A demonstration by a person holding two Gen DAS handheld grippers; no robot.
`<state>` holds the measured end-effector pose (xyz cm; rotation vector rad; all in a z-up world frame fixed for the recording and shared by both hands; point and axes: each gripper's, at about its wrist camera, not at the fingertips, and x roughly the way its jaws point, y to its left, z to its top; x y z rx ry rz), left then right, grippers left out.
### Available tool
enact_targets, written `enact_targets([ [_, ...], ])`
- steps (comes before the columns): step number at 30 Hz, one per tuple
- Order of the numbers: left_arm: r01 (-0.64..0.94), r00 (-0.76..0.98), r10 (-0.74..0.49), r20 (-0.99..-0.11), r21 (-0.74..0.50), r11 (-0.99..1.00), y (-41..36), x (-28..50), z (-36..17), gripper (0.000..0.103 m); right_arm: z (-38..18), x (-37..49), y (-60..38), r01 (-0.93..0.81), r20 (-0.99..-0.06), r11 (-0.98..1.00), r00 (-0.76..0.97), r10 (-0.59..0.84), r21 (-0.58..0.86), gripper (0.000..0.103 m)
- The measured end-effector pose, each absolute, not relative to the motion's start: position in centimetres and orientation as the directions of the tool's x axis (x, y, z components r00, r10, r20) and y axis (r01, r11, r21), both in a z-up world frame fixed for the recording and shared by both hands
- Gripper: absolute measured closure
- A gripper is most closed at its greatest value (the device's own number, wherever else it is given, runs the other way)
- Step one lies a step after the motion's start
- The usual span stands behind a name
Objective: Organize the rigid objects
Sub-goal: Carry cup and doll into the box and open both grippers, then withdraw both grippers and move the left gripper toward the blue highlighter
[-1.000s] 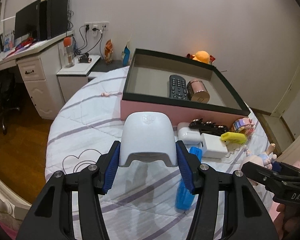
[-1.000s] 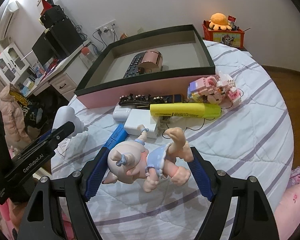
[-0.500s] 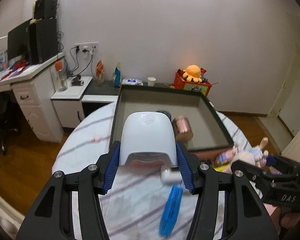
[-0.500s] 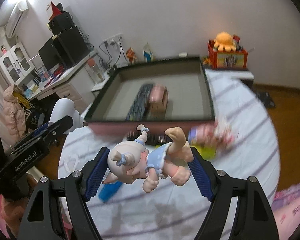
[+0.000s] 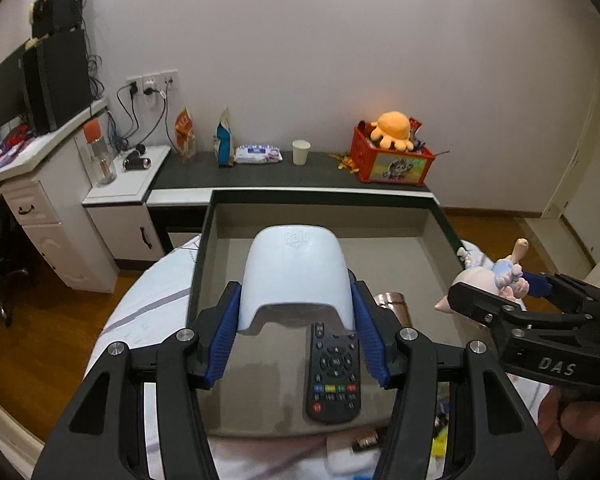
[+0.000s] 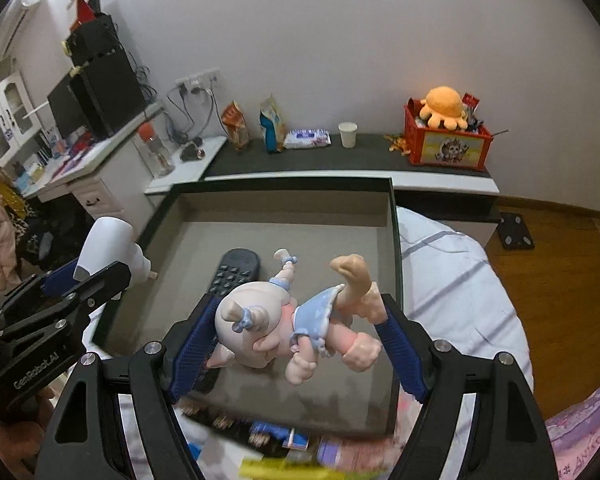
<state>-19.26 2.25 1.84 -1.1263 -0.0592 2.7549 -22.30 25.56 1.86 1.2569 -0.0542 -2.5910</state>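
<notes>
home bedrm, bed [image 6: 460, 280], desk [image 5: 40, 152], plush toy [image 5: 394, 128]

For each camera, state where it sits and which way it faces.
Left wrist: sits behind the left tool, which grips a white device; looks into the tray; right tool at its right.
Right wrist: sits behind the right tool, which grips a doll; same tray; left tool at its left.
Shared: tray, remote, orange plush.

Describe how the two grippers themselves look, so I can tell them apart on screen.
Both are matte black frames with silver screws and ribbed blue finger pads. The left gripper reads "GenRobot.AI" in white along its side; the right gripper reads "DAS". No cables or sleeves are visible.
</notes>
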Motion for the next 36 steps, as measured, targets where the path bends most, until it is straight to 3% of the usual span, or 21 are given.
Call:
enact_targets([
  [11, -0.116, -0.626, 0.123, -0.77, -0.064, -0.991, 3.4, -22.1, -2.1, 0.044, -2.3, -25.8, 25.0, 0.207, -0.837, -0.974, -0.513, -0.193, 0.097, 0.023],
  [13, -0.111, -0.634, 0.121, -0.764, -0.065, -0.992, 3.2, -21.7, -1.9, 0.023, -2.5, -25.7, 24.9, 0.217, -0.834, -0.973, -0.519, -0.188, 0.084, 0.02],
  [16, -0.092, -0.673, 0.099, -0.733, -0.05, -0.995, 2.7, -20.6, -0.8, 0.006, -2.6, -25.2, 24.9, 0.218, -0.831, -0.973, -0.525, -0.185, 0.079, 0.017],
  [20, -0.063, -0.692, 0.077, -0.718, -0.046, -0.997, 1.9, -19.1, 0.5, 0.003, -1.2, -24.0, 25.5, 0.203, -0.802, -0.973, -0.561, -0.208, 0.11, 0.011],
  [22, -0.045, -0.699, 0.061, -0.713, -0.041, -0.998, 1.3, -18.2, 1.1, 0.001, -0.2, -22.8, 26.0, 0.2, -0.783, -0.971, -0.58, -0.224, 0.13, 0.0],
  [36, -0.031, -0.698, 0.067, -0.713, -0.063, -0.998, 0.7, -6.8, 2.2, 0.0, 3.4, -10.2, 29.2, 0.199, -0.708, -0.945, -0.626, -0.326, 0.259, 0.0],
])
